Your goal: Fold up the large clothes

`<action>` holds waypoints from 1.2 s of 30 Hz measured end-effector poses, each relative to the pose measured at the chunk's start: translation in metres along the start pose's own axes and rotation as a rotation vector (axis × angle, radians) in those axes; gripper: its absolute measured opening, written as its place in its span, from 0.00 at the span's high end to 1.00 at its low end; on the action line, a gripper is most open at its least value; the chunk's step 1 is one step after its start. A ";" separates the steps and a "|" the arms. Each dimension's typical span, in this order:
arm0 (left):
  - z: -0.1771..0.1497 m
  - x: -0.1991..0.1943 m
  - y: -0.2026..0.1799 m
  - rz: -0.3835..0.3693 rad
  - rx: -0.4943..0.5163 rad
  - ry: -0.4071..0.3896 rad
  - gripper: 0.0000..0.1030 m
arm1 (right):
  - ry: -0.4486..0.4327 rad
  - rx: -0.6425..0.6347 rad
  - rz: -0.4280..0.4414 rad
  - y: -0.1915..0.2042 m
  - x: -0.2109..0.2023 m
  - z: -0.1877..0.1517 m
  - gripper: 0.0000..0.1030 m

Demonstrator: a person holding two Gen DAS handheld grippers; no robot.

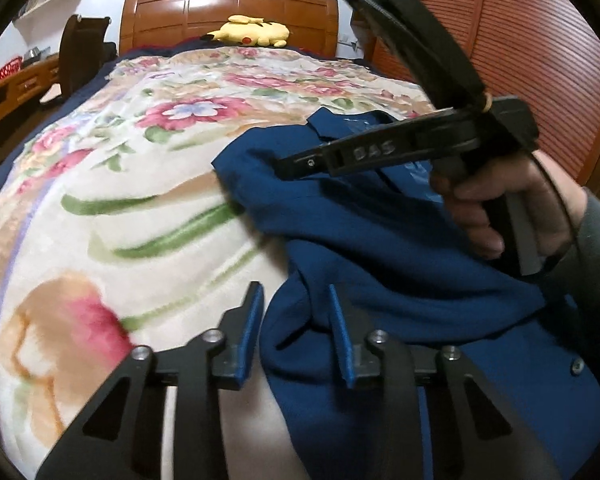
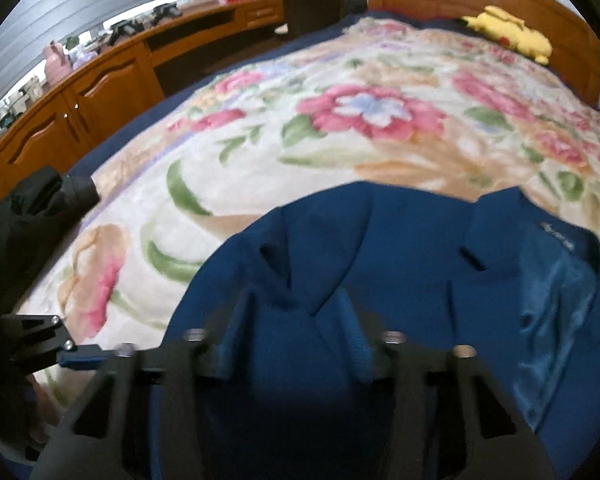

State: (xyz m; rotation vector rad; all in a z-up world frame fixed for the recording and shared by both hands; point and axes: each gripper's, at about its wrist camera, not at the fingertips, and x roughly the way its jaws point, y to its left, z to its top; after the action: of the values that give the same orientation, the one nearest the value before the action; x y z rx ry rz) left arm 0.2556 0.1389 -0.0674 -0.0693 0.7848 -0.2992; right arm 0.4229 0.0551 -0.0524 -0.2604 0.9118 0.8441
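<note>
A dark blue jacket [image 1: 380,248] lies crumpled on the near right part of a bed covered by a cream blanket [image 1: 140,184] printed with pink flowers and green leaves. The jacket's cloth is matte and bunched into soft folds, with a collar at its far edge and a shinier, lighter blue lining [image 2: 556,320] showing along its right side, where a small label is sewn in. The left gripper [image 1: 294,320] hovers at the jacket's near left edge, its two blue-padded fingers apart with cloth showing between them, nothing pinched. The right gripper [image 2: 296,336] is blurred over the middle of the jacket; its fingers also stand apart, with a fold of blue cloth between them, and contact cannot be judged. A yellow plush toy [image 1: 252,32] rests at the far end against a wooden headboard [image 1: 228,8]. Wooden cabinets [image 2: 100,96] run along the left.
</note>
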 end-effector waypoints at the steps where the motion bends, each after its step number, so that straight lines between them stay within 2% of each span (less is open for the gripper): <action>1: -0.001 0.000 0.000 -0.006 -0.001 0.003 0.85 | 0.004 -0.013 0.012 0.003 0.003 0.001 0.96; 3: -0.003 -0.001 -0.002 -0.010 0.007 0.014 0.96 | -0.026 -0.065 0.012 0.012 0.000 0.001 0.99; 6: -0.005 -0.008 -0.003 0.011 0.017 0.003 0.99 | -0.097 -0.085 -0.017 0.017 -0.012 0.007 1.00; 8: -0.007 -0.016 -0.002 0.031 0.017 -0.018 1.00 | -0.140 -0.086 -0.072 0.017 -0.019 0.014 1.00; 14: -0.013 -0.026 0.002 0.055 0.005 -0.023 1.00 | -0.231 0.007 -0.377 -0.010 -0.042 0.031 1.00; 18: -0.015 -0.037 0.002 0.072 0.018 -0.037 1.00 | -0.221 0.015 -0.349 -0.026 -0.046 0.026 1.00; 21: -0.017 -0.042 0.001 0.079 0.021 -0.046 1.00 | -0.210 0.016 -0.265 -0.026 -0.054 0.017 1.00; 22: -0.016 -0.041 0.001 0.085 0.022 -0.047 1.00 | -0.211 0.012 -0.265 -0.023 -0.055 0.015 1.00; 23: -0.016 -0.041 0.000 0.091 0.026 -0.051 1.00 | -0.205 0.004 -0.264 -0.021 -0.058 0.013 0.96; 25: -0.013 -0.044 0.001 0.106 0.017 -0.071 1.00 | -0.194 -0.004 -0.255 -0.017 -0.063 0.008 0.75; 27: -0.009 -0.052 0.001 0.145 0.024 -0.102 1.00 | -0.198 -0.011 -0.264 -0.015 -0.074 -0.002 0.62; 28: -0.007 -0.057 0.002 0.147 0.022 -0.114 0.98 | -0.201 -0.012 -0.272 -0.016 -0.082 -0.007 0.52; 30: -0.002 -0.066 0.001 0.138 0.012 -0.132 0.89 | -0.197 -0.009 -0.293 -0.024 -0.102 -0.021 0.43; 32: 0.000 -0.076 -0.004 0.137 0.020 -0.151 0.77 | -0.203 0.003 -0.325 -0.037 -0.126 -0.038 0.40; 35: 0.000 -0.092 -0.020 0.125 0.044 -0.177 0.66 | -0.197 0.044 -0.395 -0.065 -0.164 -0.071 0.40; 36: 0.001 -0.096 -0.026 0.126 0.050 -0.183 0.65 | -0.193 0.067 -0.426 -0.079 -0.180 -0.087 0.40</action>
State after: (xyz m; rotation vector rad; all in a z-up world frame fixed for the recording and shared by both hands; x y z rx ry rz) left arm 0.1853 0.1418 0.0036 -0.0001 0.5968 -0.1901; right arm 0.3713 -0.1389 0.0250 -0.2967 0.6693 0.4354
